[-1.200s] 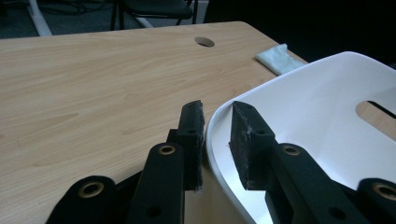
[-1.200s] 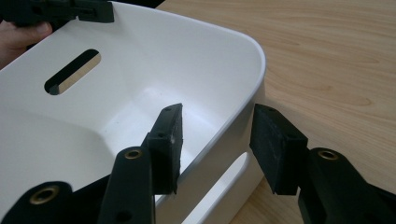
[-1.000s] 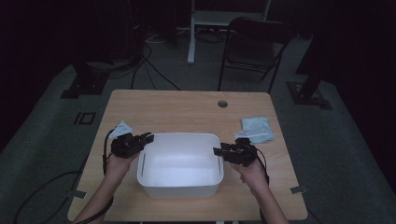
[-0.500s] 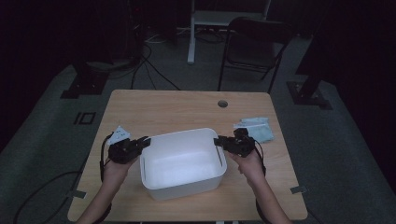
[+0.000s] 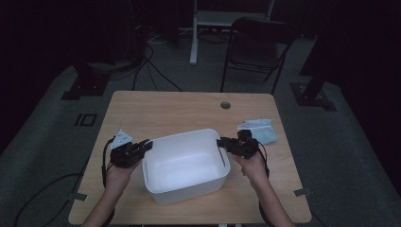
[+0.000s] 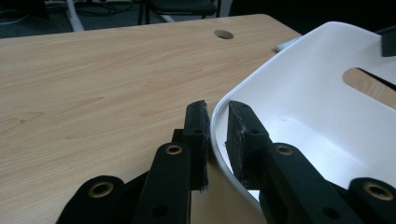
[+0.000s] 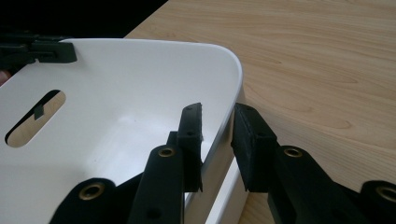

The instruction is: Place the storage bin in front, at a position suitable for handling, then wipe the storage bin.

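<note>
both forearms reach in level, left gripper (image 5: 142,146) and right gripper (image 5: 226,144) each pinched nearly closed on opposite rims of the white tub (image 5: 184,165) between them.

The tub (image 5: 185,164) sits on the table (image 5: 175,111) toward its 6 o'clock edge, near mid-width. The left gripper (image 5: 142,146) is at the tub's 9 o'clock rim, one jaw inside the wall and one outside. The right gripper (image 5: 225,144) straddles the 3 o'clock rim the same way. A small packet (image 5: 122,138) lies on the table just beyond the left gripper, toward 11 o'clock. A flat pouch (image 5: 259,130) lies at the tub's 2 o'clock, behind the right gripper. The cable hole (image 5: 225,105) is at 12 o'clock. A chair (image 5: 257,47) stands beyond the table's far edge.
</note>
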Demonstrator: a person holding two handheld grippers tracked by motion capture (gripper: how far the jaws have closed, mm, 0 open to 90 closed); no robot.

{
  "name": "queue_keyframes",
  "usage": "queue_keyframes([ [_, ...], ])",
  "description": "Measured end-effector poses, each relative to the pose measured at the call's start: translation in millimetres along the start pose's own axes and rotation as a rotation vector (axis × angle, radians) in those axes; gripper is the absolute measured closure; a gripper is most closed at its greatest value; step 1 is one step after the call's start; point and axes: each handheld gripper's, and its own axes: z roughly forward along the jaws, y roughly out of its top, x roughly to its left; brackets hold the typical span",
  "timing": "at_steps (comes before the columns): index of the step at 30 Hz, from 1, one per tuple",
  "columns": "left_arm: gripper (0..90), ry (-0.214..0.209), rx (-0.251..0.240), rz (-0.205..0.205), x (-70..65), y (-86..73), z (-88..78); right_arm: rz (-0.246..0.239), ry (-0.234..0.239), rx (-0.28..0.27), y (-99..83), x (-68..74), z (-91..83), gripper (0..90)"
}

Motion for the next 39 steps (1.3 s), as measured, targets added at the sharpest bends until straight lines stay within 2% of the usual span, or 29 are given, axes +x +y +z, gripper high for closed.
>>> queue_keyframes([
  [5,76.7,0.000,0.005,-0.009,-0.4,0.1,2.2,-0.010,-0.005,0.000,-0.9,2.5,-5.2,73.8],
  [17,78.1,-0.016,0.019,0.058,7.0,4.8,5.4,0.013,0.029,-0.004,-10.8,6.3,-12.4,73.1],
  [30,77.9,-0.034,0.007,0.050,9.5,3.8,5.7,0.018,0.054,-0.019,-17.0,7.9,-18.3,72.5],
  [31,77.9,-0.043,0.001,0.043,10.5,3.0,5.6,0.018,0.054,-0.019,-17.0,7.9,-18.3,71.7],
  [33,77.7,-0.047,-0.002,0.041,10.8,2.8,5.6,0.024,0.061,-0.060,-15.8,6.8,-27.1,62.0],
  [36,77.6,-0.051,-0.004,0.037,11.3,2.5,5.7,0.025,0.059,-0.070,-15.3,5.5,-30.0,59.6],
  [37,77.6,-0.055,-0.007,0.038,11.8,2.3,5.7,0.031,0.044,-0.098,-13.8,-1.4,-39.0,54.8],
  [39,77.6,-0.055,-0.009,0.037,11.8,2.1,5.7,0.037,0.024,-0.112,-13.5,-6.3,-43.5,54.1],
])
